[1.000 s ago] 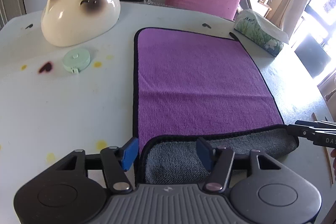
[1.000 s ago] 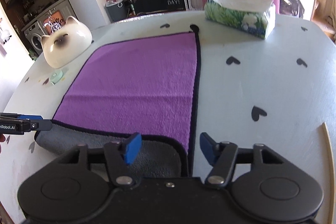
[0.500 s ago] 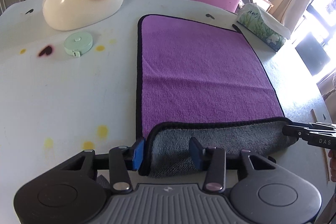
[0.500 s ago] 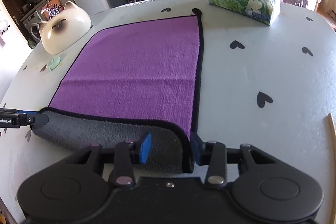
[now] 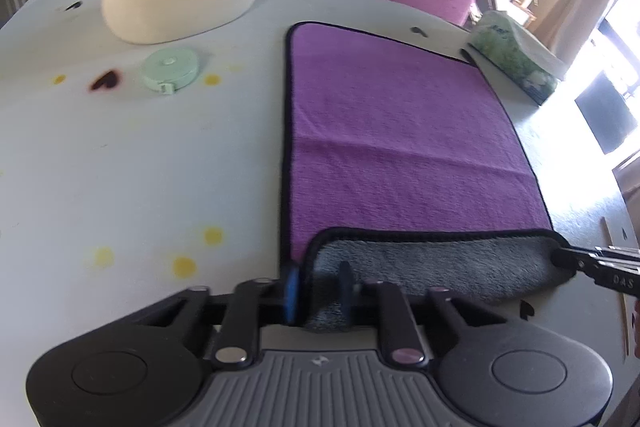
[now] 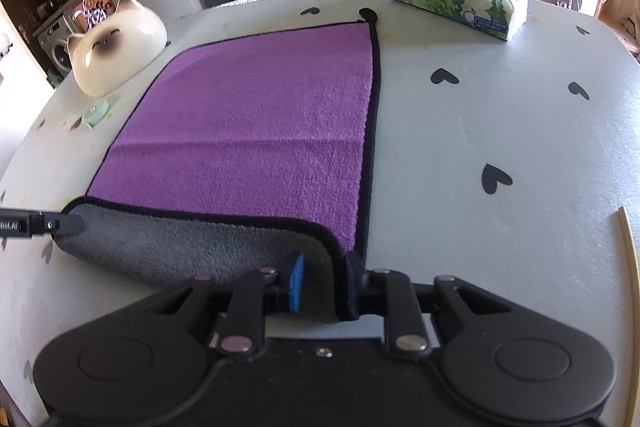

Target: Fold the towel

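Pinching the near corners of the towel [image 5: 400, 147]: left gripper [image 5: 318, 287] closed on the near-left corner, right gripper [image 6: 326, 277] closed on the near-right. Lying flat on the table [image 5: 140, 167], purple plush side up, long axis running away toward the far edge. Near hem already curled over, grey fleece showing, black binding. Equally near for both.
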A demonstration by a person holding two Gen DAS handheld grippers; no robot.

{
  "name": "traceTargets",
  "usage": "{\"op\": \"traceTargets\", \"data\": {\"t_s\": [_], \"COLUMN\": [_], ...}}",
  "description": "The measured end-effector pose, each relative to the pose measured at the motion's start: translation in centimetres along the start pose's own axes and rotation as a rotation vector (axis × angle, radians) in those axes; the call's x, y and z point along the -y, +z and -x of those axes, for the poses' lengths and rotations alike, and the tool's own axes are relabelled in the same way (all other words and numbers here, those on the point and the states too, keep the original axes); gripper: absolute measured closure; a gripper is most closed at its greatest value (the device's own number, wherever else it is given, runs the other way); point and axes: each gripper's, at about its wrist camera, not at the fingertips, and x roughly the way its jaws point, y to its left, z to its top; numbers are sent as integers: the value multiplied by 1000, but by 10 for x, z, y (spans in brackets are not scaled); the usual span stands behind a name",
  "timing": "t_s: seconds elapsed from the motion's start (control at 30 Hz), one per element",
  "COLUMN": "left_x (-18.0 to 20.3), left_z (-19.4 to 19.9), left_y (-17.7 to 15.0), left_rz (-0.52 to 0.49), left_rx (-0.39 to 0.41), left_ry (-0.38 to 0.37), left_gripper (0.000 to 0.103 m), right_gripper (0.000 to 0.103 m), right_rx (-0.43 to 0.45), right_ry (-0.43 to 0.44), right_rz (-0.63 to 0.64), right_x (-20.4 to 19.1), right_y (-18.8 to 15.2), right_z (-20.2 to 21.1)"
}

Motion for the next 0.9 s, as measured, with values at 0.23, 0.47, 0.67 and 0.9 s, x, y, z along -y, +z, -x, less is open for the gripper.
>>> {"op": "traceTargets", "data": {"t_s": [0.23, 0.47, 0.67, 0.9], "left_x": [-2, -1, 0, 3], "left_z": [2, 4, 11, 12], "left_y": [-1, -1, 8, 33], "left_rz": [-3, -24, -40, -72], "left_rx": [-12, -1, 32, 70], "left_ry": [-11, -11, -15, -18], "left_gripper": [97, 99, 99, 99], "right_gripper": [94, 99, 99, 99], "right_rx": [-6, -2, 24, 77], "right_ry": [-11, -38, -45, -55], "right_rz": [12, 34, 25, 23], "right_x": [-3, -8, -8, -7], "right_y": [-1, 1, 8, 34], "right_z": [1, 2, 7, 15]}}
